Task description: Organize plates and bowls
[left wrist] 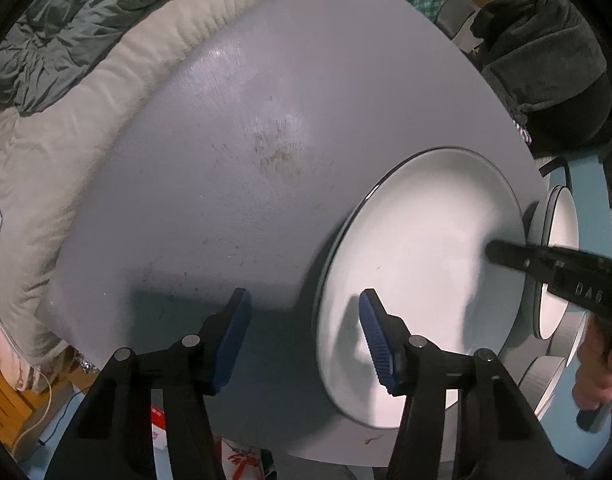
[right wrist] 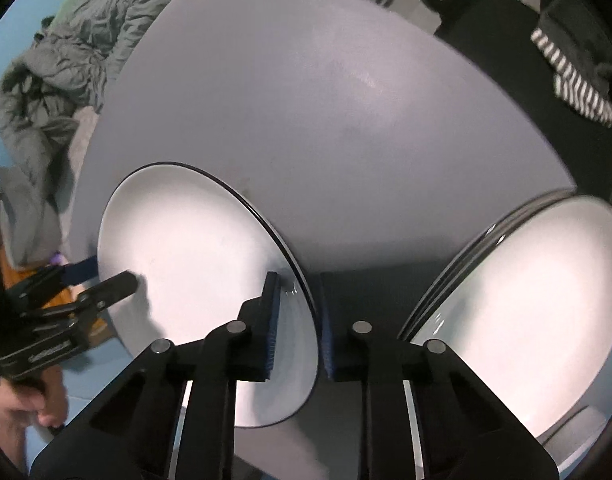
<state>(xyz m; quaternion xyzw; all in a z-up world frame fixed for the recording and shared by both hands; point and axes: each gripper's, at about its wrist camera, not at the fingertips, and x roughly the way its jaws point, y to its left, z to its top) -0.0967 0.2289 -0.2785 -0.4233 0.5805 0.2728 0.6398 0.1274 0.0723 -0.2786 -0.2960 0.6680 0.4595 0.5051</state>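
White plate (right wrist: 194,248) at centre-left, not yet stacked: right gripper (right wrist: 300,320) pinches its rim, left gripper (left wrist: 304,332) straddles rim, unclamped; stack (right wrist: 525,300) waits lower right.

One plate (right wrist: 194,256) lies on the tabletop (right wrist: 325,128) near its front edge; a stack of plates (right wrist: 537,312) sits to its right.
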